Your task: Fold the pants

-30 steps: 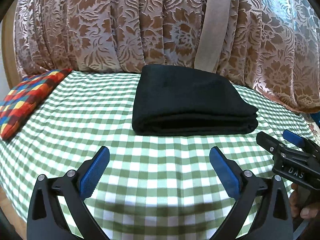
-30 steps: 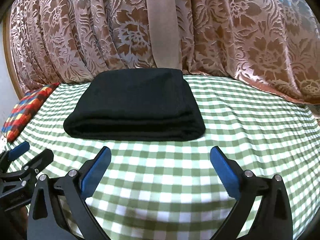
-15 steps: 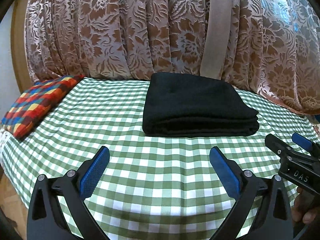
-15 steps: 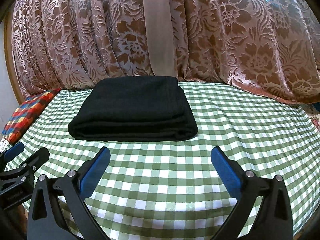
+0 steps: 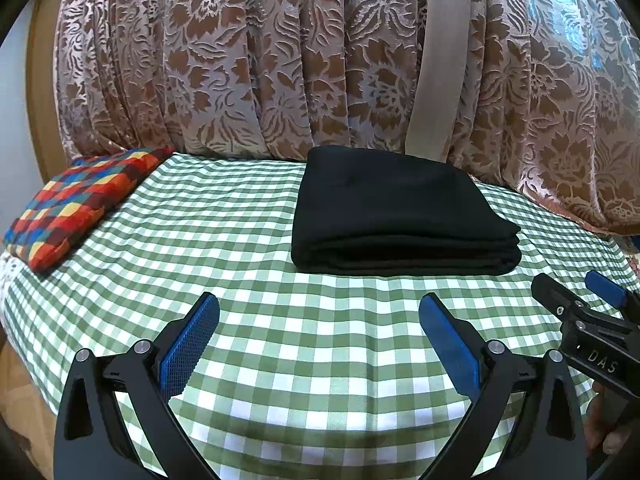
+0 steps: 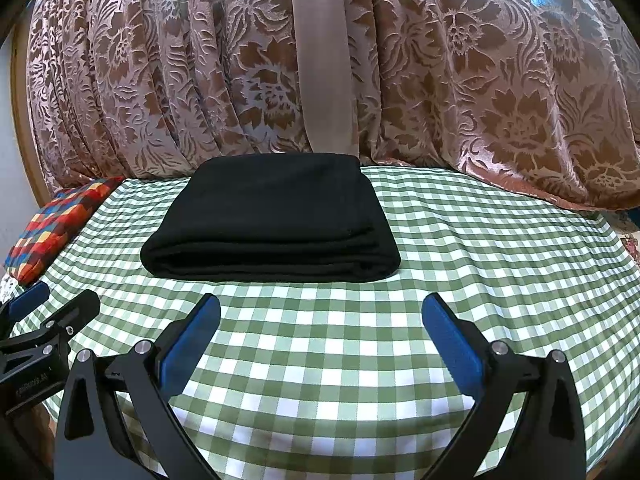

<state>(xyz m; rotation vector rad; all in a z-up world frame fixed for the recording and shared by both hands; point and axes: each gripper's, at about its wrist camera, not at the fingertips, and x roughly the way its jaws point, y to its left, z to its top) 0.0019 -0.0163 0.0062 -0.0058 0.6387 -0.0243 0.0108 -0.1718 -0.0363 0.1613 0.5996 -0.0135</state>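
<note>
Black pants are seen folded into a thick, flat rectangle on the green-checked tablecloth, near its far edge, just in front of the floral curtain. A broad strip of bare checked cloth is left between the bundle's near fold and both grippers. The left gripper and the right gripper are held empty, fingers spread wide, well short of the pants. A patchwork cushion is laid at the left edge.
</note>
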